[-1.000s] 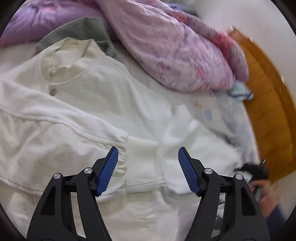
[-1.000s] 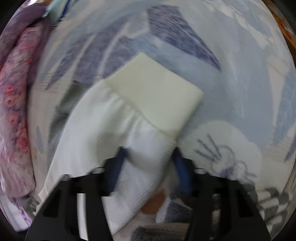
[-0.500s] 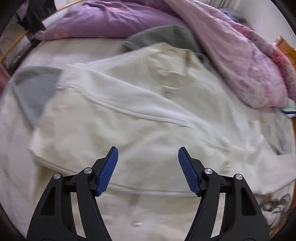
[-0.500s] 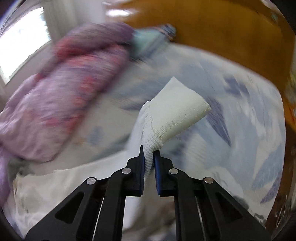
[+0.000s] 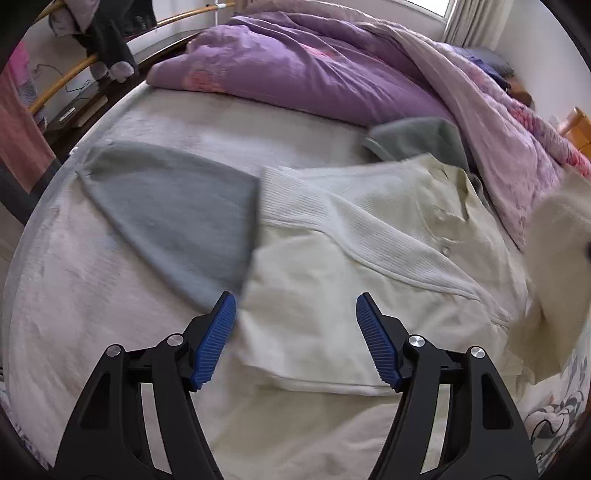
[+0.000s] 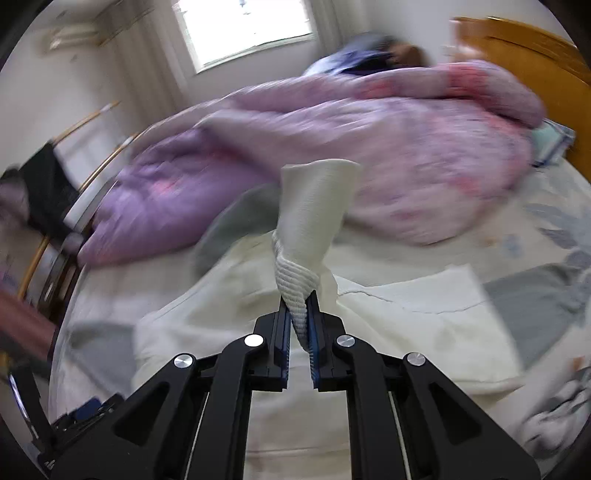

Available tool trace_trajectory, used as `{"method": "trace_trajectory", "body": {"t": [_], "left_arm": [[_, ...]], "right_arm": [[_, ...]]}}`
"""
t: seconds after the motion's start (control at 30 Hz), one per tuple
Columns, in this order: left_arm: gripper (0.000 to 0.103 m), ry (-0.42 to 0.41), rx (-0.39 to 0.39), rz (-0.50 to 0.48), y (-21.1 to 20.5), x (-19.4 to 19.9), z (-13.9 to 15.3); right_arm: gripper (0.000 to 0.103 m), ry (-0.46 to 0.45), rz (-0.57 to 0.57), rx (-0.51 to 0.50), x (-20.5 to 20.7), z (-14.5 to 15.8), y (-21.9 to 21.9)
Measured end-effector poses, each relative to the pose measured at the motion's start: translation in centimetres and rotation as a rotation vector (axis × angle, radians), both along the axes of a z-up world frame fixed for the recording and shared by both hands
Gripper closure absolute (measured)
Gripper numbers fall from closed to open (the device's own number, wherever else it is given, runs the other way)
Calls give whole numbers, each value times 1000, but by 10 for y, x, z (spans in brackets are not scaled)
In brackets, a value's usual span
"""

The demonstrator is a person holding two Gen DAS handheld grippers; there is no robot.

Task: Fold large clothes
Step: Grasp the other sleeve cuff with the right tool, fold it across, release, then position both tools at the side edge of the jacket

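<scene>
Pinching the cream knit sweater's [image 5: 332, 295] ribbed sleeve cuff [image 6: 317, 206], the right gripper [image 6: 300, 332] stays clenched; left gripper [image 5: 295, 332] gapes empty.

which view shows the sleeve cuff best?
Right wrist. The cuff stands centred just above the right gripper, which is shut on the sleeve below it. In the left wrist view the cuff is a blurred, cut-off patch at the right edge.

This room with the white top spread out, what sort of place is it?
Most likely a bedroom: the top lies on a bed with a purple quilt, a wooden headboard and a window.
</scene>
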State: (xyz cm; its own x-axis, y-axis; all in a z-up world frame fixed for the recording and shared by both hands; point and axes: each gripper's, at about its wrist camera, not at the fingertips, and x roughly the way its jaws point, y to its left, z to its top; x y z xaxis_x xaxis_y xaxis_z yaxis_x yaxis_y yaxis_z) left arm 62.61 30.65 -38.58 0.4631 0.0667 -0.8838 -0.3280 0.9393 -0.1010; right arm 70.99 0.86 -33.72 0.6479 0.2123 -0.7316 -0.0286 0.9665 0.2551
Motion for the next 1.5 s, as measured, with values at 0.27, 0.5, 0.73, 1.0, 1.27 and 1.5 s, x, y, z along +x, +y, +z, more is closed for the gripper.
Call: {"method": "trace_trajectory", "body": {"t": [0.27,0.5,0.73,1.0,1.27,1.5], "left_arm": [[32,9,-17,61,71,-24,-5],[32,2,-36,108,91,-35,-3],[32,-49,-104,94,66,-20,14],[29,92,-83,-60,0,40,-43],[24,301,-9,-7,-2,66,-103],[24,169,-84,14,19,73,-57]], "right_arm": [[95,140,244,19,-17,-57,159],[54,296,372,10,-36,-103,196],[38,192,377,59,-48,-59,134],[38,245,84,-89,-12,-71,-20],[37,525,-6,-18,3,-165,-96],[36,453,-1,92,30,-122,-115]]}}
